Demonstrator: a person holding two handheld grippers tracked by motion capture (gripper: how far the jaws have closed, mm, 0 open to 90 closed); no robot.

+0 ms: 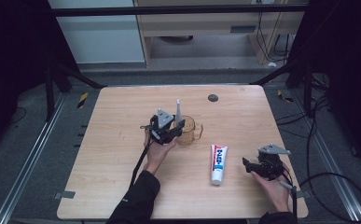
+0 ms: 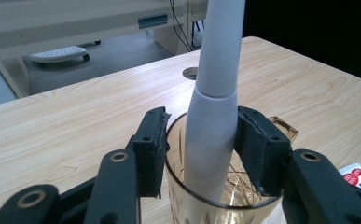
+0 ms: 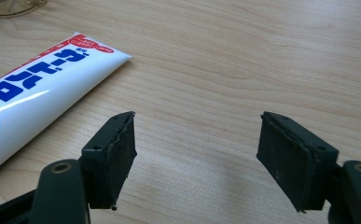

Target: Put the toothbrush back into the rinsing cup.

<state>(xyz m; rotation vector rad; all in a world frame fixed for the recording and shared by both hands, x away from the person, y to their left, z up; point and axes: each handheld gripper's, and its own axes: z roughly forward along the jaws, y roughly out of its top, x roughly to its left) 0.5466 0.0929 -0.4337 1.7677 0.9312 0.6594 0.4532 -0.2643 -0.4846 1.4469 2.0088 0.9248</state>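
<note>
Two grippers (image 1: 180,125) (image 1: 248,164), one toothpaste tube (image 1: 218,164), one cup (image 1: 188,131), one toothbrush (image 1: 178,111).

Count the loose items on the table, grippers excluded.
3: an amber glass mug mid-table, a white toothbrush handle standing in it between the left gripper jaws, and a toothpaste tube lying front-right.

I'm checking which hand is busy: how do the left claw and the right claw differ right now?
The left claw sits over the amber glass mug near the table's middle, while the right claw is low over bare wood beside the toothpaste tube. The left claw's jaws flank a white toothbrush handle standing in the mug; the right claw's jaws stand wide apart with nothing between them. Both have black jaws and are hand-held.
</note>
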